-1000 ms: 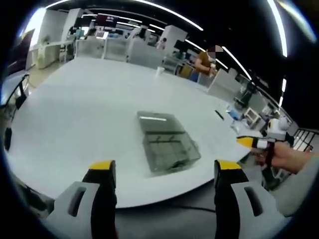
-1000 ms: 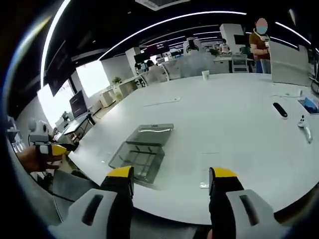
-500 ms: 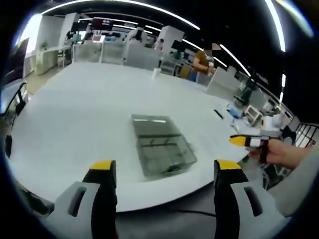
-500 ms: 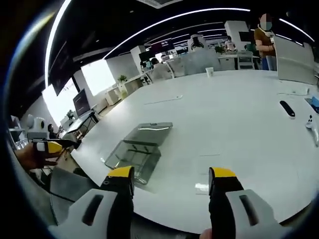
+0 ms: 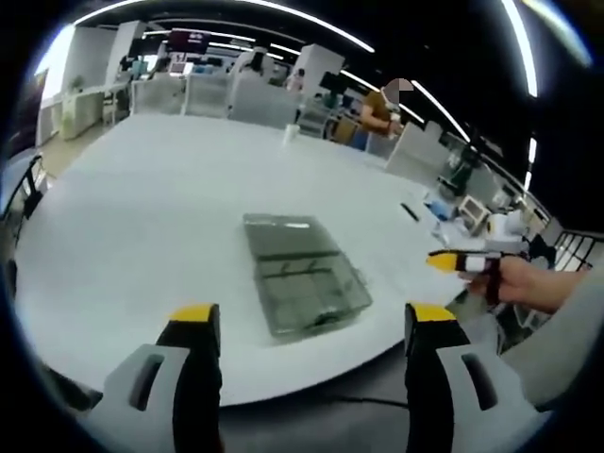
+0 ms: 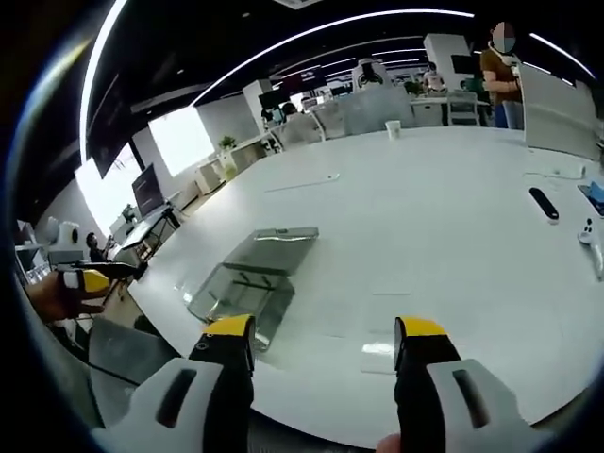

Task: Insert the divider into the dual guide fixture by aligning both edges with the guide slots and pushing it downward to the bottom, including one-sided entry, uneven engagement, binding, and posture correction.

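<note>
A clear plastic guide fixture (image 5: pixel 310 283) lies on the white table (image 5: pixel 142 217), with a flatter clear panel (image 5: pixel 283 236) at its far end; whether that panel is a separate divider cannot be told. My left gripper (image 5: pixel 311 316) hovers open short of the table edge, nothing between its yellow-tipped jaws. The right gripper (image 5: pixel 461 260) enters from the right, held in a hand. In the right gripper view the fixture (image 6: pixel 236 297) and the panel (image 6: pixel 276 247) sit ahead and left. My right gripper (image 6: pixel 326 330) is open and empty. The left gripper (image 6: pixel 83 281) is at the far left.
A paper cup (image 6: pixel 393 127) stands far across the table. A black remote (image 6: pixel 541 204) and a white controller (image 6: pixel 590 236) lie at the right. A faint clear patch (image 6: pixel 379 357) lies before the right jaw. A person (image 6: pixel 500 75) stands beyond the table, among desks and chairs.
Both views have shifted slightly with the hands. The fixture stays put on the table. Both grippers remain open and empty, off the near table edge.
</note>
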### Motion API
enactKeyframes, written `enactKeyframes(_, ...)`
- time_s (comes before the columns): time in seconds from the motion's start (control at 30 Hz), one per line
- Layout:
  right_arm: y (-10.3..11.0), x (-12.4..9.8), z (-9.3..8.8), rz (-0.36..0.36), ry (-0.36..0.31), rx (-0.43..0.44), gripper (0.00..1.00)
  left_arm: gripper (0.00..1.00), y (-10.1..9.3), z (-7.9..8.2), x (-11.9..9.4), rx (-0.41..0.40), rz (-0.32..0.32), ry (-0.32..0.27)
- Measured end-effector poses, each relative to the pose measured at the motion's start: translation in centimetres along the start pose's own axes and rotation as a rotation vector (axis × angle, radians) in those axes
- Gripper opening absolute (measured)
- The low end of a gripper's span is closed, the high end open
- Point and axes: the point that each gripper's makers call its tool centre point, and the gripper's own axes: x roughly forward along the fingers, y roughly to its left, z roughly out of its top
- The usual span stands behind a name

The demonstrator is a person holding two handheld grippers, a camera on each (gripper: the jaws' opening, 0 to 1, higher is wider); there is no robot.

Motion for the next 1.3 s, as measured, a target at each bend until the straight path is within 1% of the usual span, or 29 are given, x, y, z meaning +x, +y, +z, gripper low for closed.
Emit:
enactKeyframes(0.07,-0.1,0.2,0.0,-0.007,0.004,-0.001,0.57,0.78,0.1,0.3,0.3,-0.001,-0.011,-0.004)
enactKeyframes(0.3,-0.8,0.7,-0.1,-0.030,0.027,-0.004,0.57,0.77,-0.2,0.4,1.6,0.001,-0.049,0.005)
enactKeyframes(0.37,-1.0,0.9,-0.4,-0.033,0.042,-0.005,0.56,0.77,-0.4,0.3,1.8,0.002,-0.058,0.010)
enactKeyframes(0.6,-1.2,1.5,-0.3,-0.040,0.054,-0.010,0.55,0.77,-0.8,0.5,2.2,0.021,-0.078,0.015)
enactKeyframes(0.87,-2.0,2.1,-0.5,-0.051,0.077,-0.011,0.53,0.76,-0.8,0.5,2.4,0.024,-0.078,0.019)
enactKeyframes(1.3,-2.5,3.1,-1.2,-0.064,0.118,-0.025,0.50,0.76,-0.5,-0.1,2.2,0.016,-0.062,0.026)
